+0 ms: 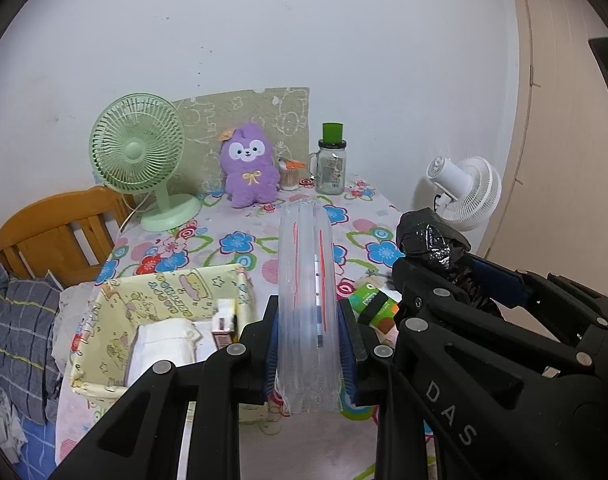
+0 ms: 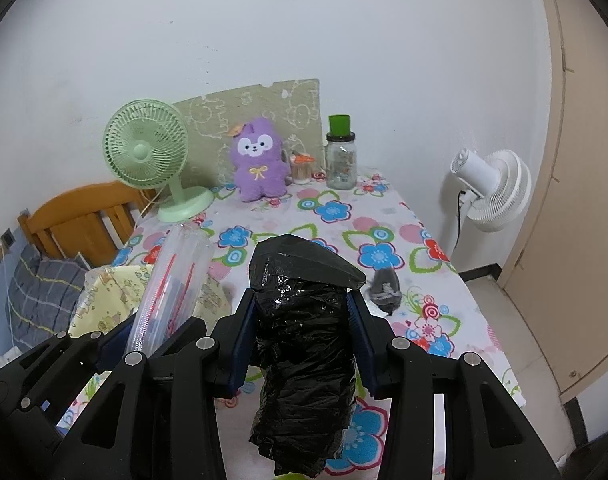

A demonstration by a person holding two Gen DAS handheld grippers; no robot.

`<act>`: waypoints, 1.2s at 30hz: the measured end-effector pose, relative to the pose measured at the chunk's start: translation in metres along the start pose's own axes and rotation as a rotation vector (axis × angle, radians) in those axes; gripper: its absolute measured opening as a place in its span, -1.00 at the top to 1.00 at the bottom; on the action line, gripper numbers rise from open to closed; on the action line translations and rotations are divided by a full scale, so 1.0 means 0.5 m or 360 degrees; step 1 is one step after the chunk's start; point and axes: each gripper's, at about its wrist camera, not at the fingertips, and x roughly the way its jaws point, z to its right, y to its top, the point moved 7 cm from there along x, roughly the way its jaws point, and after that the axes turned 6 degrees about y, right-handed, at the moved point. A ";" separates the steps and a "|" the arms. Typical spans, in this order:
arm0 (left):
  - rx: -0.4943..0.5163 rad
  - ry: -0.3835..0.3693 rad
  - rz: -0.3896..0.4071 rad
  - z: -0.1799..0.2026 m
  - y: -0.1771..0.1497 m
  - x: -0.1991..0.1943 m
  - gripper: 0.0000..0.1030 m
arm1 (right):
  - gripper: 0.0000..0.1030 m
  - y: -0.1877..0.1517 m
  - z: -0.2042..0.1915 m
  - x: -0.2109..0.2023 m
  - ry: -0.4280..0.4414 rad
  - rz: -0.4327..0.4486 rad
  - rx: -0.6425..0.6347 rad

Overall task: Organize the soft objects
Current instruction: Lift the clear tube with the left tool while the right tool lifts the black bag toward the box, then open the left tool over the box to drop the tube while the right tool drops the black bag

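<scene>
My left gripper (image 1: 308,344) is shut on a folded stack of clear zip bags (image 1: 307,276) with red seal lines, held upright above the table. That stack also shows at the left of the right wrist view as the clear zip bags (image 2: 172,280). My right gripper (image 2: 302,344) is shut on a roll of black plastic bags (image 2: 304,340), which stands up between its blue pads. In the left wrist view the black roll (image 1: 432,240) sticks up at the right. A yellow fabric basket (image 1: 104,320) with white folded cloth sits at the front left.
On the floral tablecloth (image 2: 384,216) stand a green fan (image 2: 148,152), a purple plush (image 2: 260,164), a glass jar with a green lid (image 2: 341,160) and a small grey knitted item (image 2: 385,290). A white fan (image 2: 492,188) stands off the table's right. A wooden headboard (image 1: 52,232) is at left.
</scene>
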 end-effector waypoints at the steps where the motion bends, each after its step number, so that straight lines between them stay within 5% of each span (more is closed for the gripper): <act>1: -0.0003 0.0001 0.0001 -0.005 0.000 -0.002 0.50 | 0.08 0.002 -0.007 0.000 0.0001 0.0000 -0.0009; 36: -0.0127 0.0120 -0.0140 -0.233 -0.006 0.093 0.50 | 0.08 0.018 -0.212 0.147 0.0175 -0.0158 -0.0102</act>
